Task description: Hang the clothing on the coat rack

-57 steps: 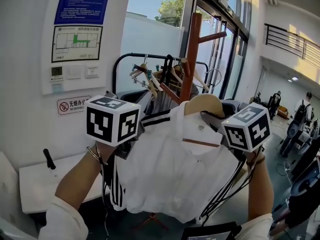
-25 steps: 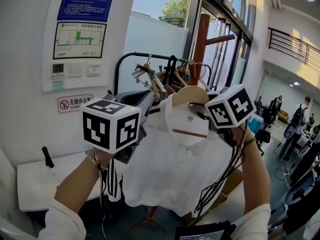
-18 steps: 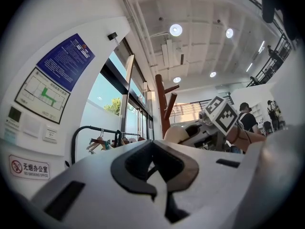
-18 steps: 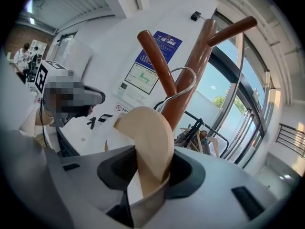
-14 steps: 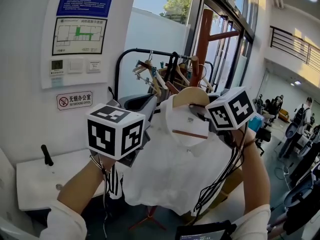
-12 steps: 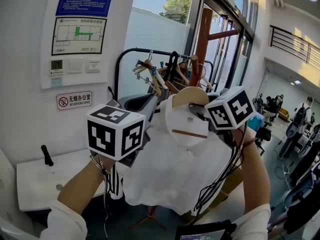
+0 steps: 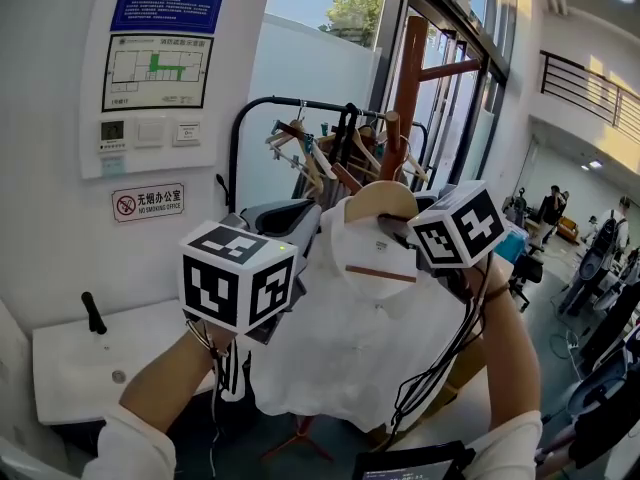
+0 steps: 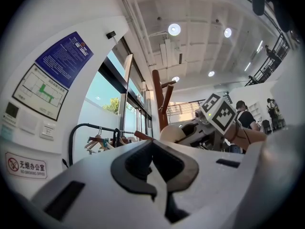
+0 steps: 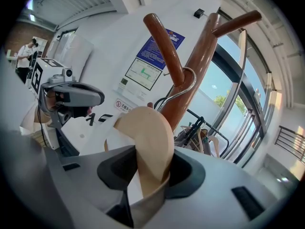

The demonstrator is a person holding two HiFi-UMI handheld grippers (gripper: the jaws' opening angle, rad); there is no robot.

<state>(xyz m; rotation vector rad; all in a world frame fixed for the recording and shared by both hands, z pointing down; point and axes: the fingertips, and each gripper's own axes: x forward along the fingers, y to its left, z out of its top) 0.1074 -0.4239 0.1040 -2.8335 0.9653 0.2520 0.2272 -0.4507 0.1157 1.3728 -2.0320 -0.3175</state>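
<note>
Has, looped round one slanted peg of the brown coat rack (image 7: 405,88), the metal hook (image 9: 179,94) of a wooden hanger (image 9: 150,137) draped with a white shirt (image 7: 350,338).

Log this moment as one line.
right gripper: shut on wooden hanger | hook: around coat rack peg | left gripper: pinching white shirt

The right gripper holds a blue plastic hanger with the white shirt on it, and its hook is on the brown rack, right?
No: the hanger is pale wood, not blue plastic; the right gripper view shows it. The right gripper does hold it, white shirt on it, hook on the brown rack.
</note>
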